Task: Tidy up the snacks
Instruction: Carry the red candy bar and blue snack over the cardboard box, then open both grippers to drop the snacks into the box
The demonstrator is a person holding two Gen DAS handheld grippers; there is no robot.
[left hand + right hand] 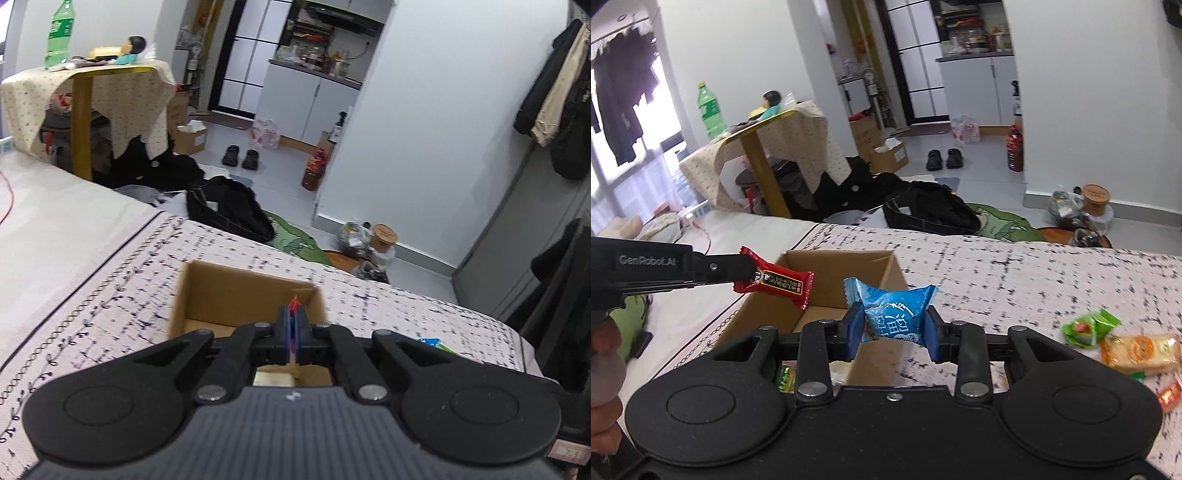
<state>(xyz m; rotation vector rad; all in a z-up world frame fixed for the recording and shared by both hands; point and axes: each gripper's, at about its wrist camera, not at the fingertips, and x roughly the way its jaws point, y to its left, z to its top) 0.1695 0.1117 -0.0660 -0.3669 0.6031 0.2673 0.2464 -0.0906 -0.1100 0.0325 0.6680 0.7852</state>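
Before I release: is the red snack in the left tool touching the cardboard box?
Apart. The right wrist view shows the red snack, held by the left tool, hanging above the cardboard box opening.

Left gripper (293, 325): matte black linkage arms, round silver pivot screws, blue finger pads (286, 334), ribbed dark-grey housing with two circular black bosses. Right gripper (894, 328): same build, blue pads (855, 334). White "GenRobot.AI" lettering on the left unit's side. Bare skin at frame's left edge.
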